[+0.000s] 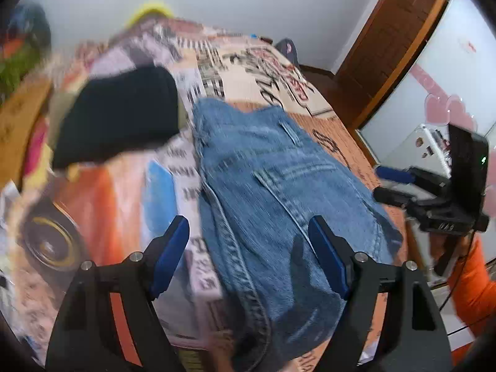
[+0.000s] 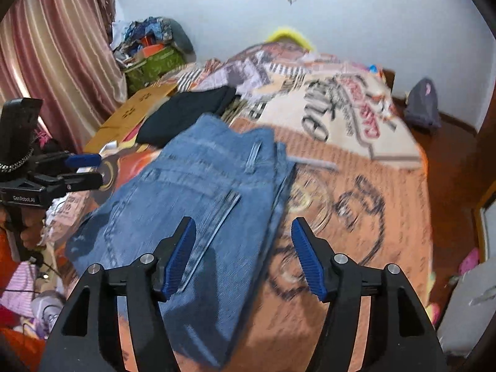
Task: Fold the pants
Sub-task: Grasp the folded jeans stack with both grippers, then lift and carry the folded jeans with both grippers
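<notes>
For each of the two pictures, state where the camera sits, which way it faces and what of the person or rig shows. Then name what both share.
Left wrist: on the left gripper, angled down over the jeans; the right gripper shows at right.
Right wrist: on the right gripper, angled down at the jeans; the left gripper and a hand show at left.
Shared: jeans, black garment, printed bedspread.

You have a black garment (image 2: pixel 186 114) lying on the printed bedspread (image 2: pixel 356 210) (orange, with lettering), a cardboard box (image 2: pixel 133 114) beside it, and striped curtains (image 2: pixel 52 59) behind.
</notes>
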